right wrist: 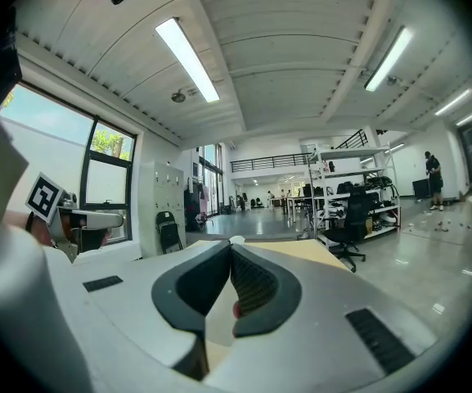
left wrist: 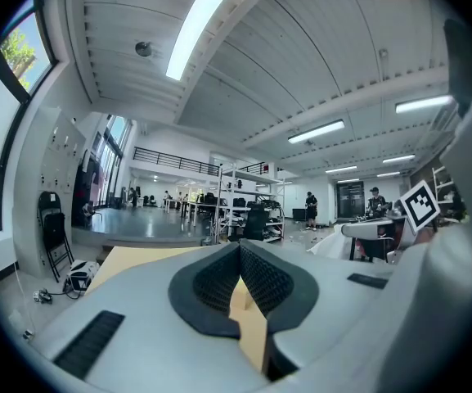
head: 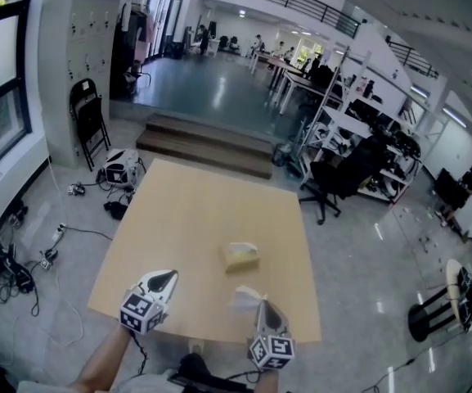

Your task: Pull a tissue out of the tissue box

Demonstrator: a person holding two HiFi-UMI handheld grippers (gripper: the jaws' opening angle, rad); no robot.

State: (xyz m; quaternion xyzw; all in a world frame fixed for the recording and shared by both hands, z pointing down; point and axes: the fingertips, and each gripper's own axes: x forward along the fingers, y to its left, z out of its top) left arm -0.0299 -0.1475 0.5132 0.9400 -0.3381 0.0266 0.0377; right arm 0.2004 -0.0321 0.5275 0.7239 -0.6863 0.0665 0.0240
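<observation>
The tissue box (head: 240, 259), pale yellow with a white tissue standing out of its top, sits on the tan table (head: 186, 219) right of centre. My right gripper (head: 262, 303) hovers near the table's front edge, just short of the box, shut on a loose white tissue (head: 244, 298). In the right gripper view the jaws (right wrist: 231, 242) meet, and a white scrap of tissue (right wrist: 236, 240) shows at the tips. My left gripper (head: 169, 276) hangs over the front left of the table, away from the box. Its jaws (left wrist: 240, 246) are shut with nothing between them.
Beyond the table are steps (head: 207, 147), a folding chair (head: 88, 121), and cables and gear on the floor at left (head: 23, 260). A black office chair (head: 334, 182) and shelving (head: 358, 137) stand at right. A stool (head: 432, 313) is at the far right.
</observation>
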